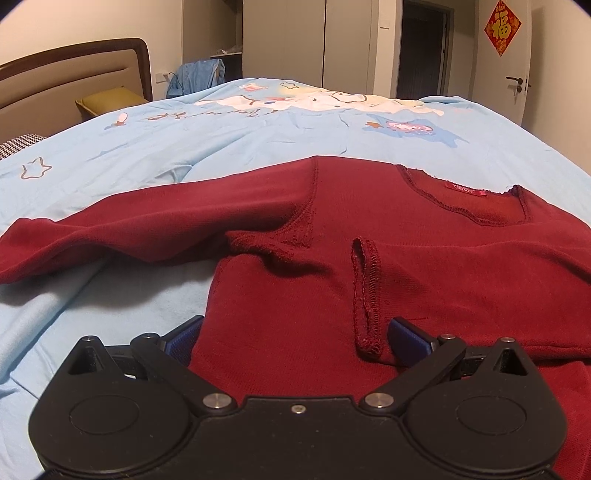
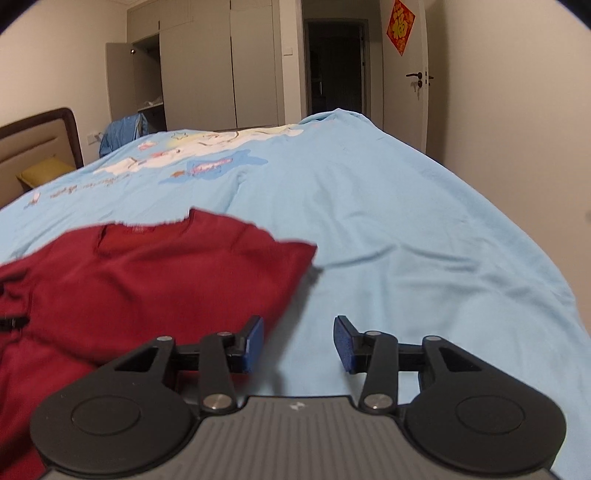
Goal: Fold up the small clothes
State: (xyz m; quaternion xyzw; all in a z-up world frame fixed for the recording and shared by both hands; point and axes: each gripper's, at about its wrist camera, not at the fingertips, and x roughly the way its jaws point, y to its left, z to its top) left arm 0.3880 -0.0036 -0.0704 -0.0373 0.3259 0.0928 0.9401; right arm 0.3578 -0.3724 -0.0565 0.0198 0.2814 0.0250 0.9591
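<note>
A dark red long-sleeved top (image 1: 424, 266) lies on the light blue bedspread (image 1: 221, 140), neckline away from me. Its left sleeve (image 1: 129, 225) stretches out to the left. The other sleeve is folded across the body, its cuff (image 1: 365, 295) near my left gripper. My left gripper (image 1: 295, 339) is open wide, low over the top's lower body, the blue pads on either side of the cloth. My right gripper (image 2: 299, 343) is open and empty over the bedspread (image 2: 406, 240), just right of the top's folded right edge (image 2: 166, 280).
A padded headboard (image 1: 66, 81) and a yellow cushion (image 1: 107, 101) are at the far left. Blue clothing (image 1: 195, 75) hangs beyond the bed by wardrobes (image 2: 207, 70). A door with a red decoration (image 1: 502, 27) is at the back right. The bed edge falls away on the right (image 2: 546, 266).
</note>
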